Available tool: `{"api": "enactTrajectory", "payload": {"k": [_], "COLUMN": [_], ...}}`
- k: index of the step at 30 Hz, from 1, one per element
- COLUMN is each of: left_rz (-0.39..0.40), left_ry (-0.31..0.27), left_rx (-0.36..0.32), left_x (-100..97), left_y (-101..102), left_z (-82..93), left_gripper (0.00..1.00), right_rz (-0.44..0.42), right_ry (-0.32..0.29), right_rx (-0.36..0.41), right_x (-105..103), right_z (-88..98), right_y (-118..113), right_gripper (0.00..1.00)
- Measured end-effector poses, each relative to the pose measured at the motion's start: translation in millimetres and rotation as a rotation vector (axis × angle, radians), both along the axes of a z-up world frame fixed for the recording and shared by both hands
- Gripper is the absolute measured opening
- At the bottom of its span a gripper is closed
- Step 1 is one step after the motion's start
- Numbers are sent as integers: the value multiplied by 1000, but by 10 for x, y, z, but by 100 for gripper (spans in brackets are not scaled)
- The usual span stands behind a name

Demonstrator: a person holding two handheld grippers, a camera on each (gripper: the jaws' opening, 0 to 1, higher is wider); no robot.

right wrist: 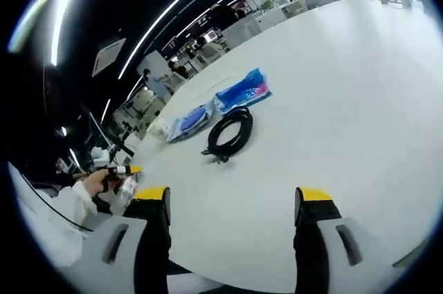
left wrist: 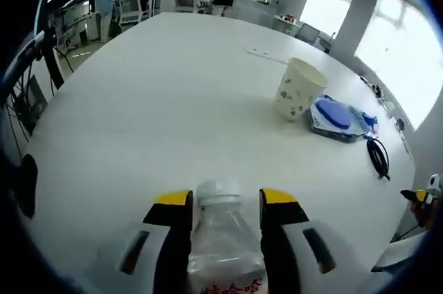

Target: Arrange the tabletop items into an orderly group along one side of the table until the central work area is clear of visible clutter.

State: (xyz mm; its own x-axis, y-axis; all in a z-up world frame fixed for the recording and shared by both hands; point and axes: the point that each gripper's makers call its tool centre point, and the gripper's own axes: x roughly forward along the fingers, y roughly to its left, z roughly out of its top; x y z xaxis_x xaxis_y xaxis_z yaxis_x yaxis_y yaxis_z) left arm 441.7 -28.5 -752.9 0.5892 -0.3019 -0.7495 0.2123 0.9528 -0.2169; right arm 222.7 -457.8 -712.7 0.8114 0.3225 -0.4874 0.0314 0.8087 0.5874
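Left gripper view has the left gripper (left wrist: 225, 214) clamped on a clear plastic water bottle (left wrist: 225, 242) with a white cap, above the smooth white table (left wrist: 166, 114); further right stand a patterned paper cup (left wrist: 298, 88), a flat blue pouch (left wrist: 337, 117) beside it and a black coiled cable (left wrist: 378, 157); right gripper view has the right gripper (right wrist: 232, 204) with jaws spread wide, grasping nothing; beyond lie the cable (right wrist: 230, 132) and a blue packet (right wrist: 242, 90).

You hold a clear water bottle (left wrist: 223, 239), white cap up. On the worktop (left wrist: 173, 100) an upright patterned paper cup (left wrist: 297, 88) stands beside blue packets (left wrist: 338, 117); a coiled black cable (right wrist: 230, 131) lies nearby.
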Motion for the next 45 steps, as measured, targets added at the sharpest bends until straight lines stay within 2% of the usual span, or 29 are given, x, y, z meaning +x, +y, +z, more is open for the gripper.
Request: {"api": "enactTrajectory", "payload": {"k": [4, 5, 9, 10, 13, 15, 17, 21, 22, 23, 29, 31, 35, 39, 41, 45], "left_rz": [19, 40, 36, 34, 28, 27, 21, 29, 65, 77, 102, 106, 102, 75, 72, 68], "left_ry": [-20, 6, -5, -5, -25, -60, -81, -142, -175, -194, -280, -312, -375, -417, -445, -491], "left_rx": [14, -17, -12, -15, -19, -41, -39, -66, -118, -138, -197, -237, -219, -182, -152, -149], "left_x": [102, 87, 52, 95, 64, 71, -12, 12, 71, 63, 66, 75, 70, 106, 187, 392], "left_y": [47, 31, 18, 64, 58, 56, -8, 34, 68, 71, 117, 57, 68, -8, 21, -59], "left_z": [22, 14, 37, 11, 95, 189, 309, 499, 589, 663, 998, 1127, 1327, 1425, 1426, 1572], "left_gripper": [25, 23, 22, 22, 21, 21, 21, 20, 20, 20, 20, 20, 20, 20, 20, 20], "right_rz": [2, 4, 8, 9, 10, 10, 9, -4, -6, -7, 4, 5, 6, 12, 14, 12], "right_ry": [6, 6, 3, 3, 7, 18, 20, 16, 17, 17, 17, 14, -8, -15, -13, -14], "right_rx": [5, 6, 13, 14, 13, 12, 14, 34, 34, 32, 29, 27, 31, 27, 24, 25], "right_x": [21, 28, 45, 46, 40, 18, -1, -4, -5, -4, 40, 55, 91, 104, 95, 63], "right_z": [-29, -36, -40, -41, -47, -67, -70, -66, -62, -54, -39, -20, 42, 54, 57, 97], "right_y": [33, 36, 44, 46, 56, 68, 83, 73, 75, 78, 117, 123, 125, 132, 157, 207], "right_gripper": [70, 70, 70, 70, 69, 68, 68, 68, 68, 68, 67, 67, 67, 67, 67, 67]}}
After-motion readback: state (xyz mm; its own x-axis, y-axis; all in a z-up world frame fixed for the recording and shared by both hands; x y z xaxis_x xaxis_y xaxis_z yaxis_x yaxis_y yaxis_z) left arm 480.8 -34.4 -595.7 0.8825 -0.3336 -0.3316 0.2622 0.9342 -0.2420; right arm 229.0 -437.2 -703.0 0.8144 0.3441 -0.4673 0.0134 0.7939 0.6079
